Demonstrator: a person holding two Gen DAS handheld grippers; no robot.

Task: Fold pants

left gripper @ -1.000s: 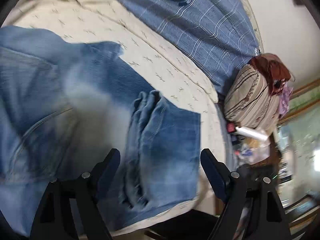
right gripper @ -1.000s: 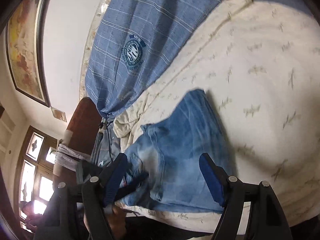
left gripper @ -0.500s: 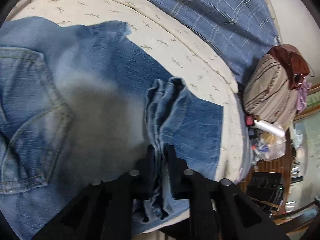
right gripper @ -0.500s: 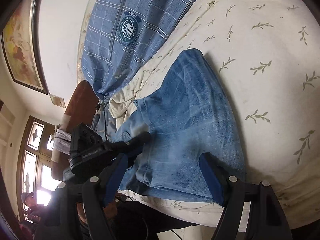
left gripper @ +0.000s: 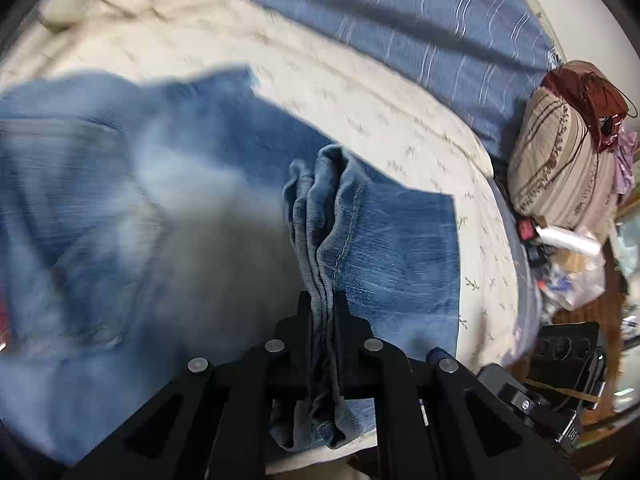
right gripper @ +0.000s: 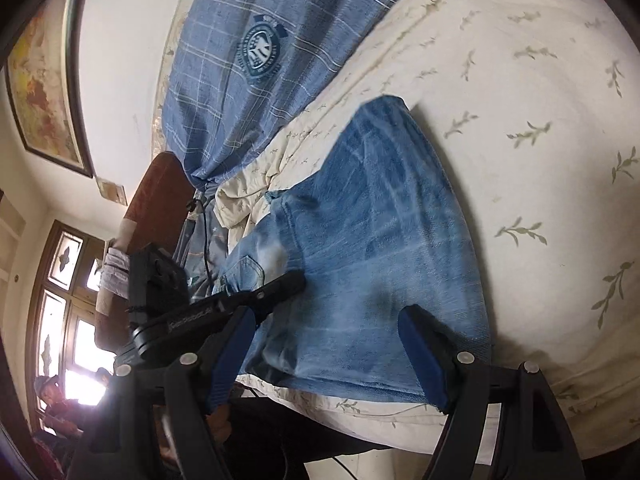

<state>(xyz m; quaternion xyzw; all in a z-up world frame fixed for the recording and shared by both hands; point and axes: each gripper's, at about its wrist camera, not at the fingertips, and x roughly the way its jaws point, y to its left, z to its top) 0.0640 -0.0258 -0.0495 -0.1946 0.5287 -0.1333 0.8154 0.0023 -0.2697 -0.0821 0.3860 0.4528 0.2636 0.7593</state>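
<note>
my left gripper (left gripper: 322, 312) is clenched on a bunched fold of the jeans (left gripper: 400, 240) lying on the cream bedspread (right gripper: 520, 80), while my right gripper (right gripper: 326, 344) hovers released over them.

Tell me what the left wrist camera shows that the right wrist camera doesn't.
Only the left wrist view shows the left hand-held gripper shut on a bunched fold of the jeans, plus a striped pillow. Only the right wrist view shows the right hand-held gripper open over the denim, a framed picture and a window. Both show the jeans, the leaf-print cream bedspread and the blue plaid blanket.
</note>
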